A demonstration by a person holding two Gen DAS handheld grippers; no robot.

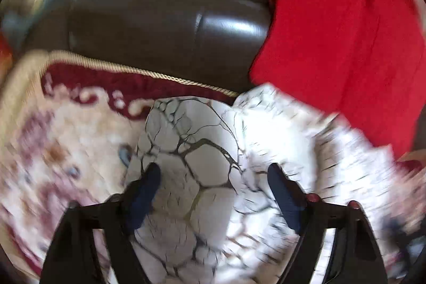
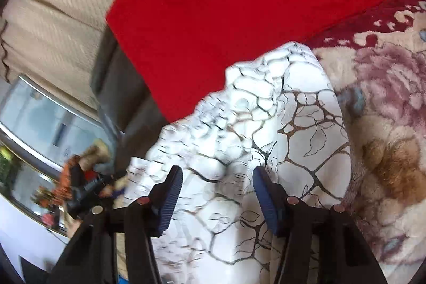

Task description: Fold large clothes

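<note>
A large white cloth with a dark branching crackle pattern (image 1: 202,151) lies bunched on a floral blanket. In the left wrist view my left gripper (image 1: 213,169) hovers just above it. Its blue pads (image 1: 149,190) stand well apart and nothing is pinched between them. In the right wrist view the same white cloth (image 2: 300,124) runs under my right gripper (image 2: 217,172). Those jaws are open too, with a raised fold of the cloth in the gap and the pads (image 2: 266,198) not pressing on it. The cloth's far edges are blurred.
A red cloth (image 1: 340,25) (image 2: 226,4) lies just beyond the white one. The cream and maroon floral blanket (image 1: 53,137) (image 2: 386,111) covers the seat, with a dark leather sofa back (image 1: 173,17) behind it. A beige ribbed cover (image 2: 53,17) and a glass table (image 2: 40,124) are at the left.
</note>
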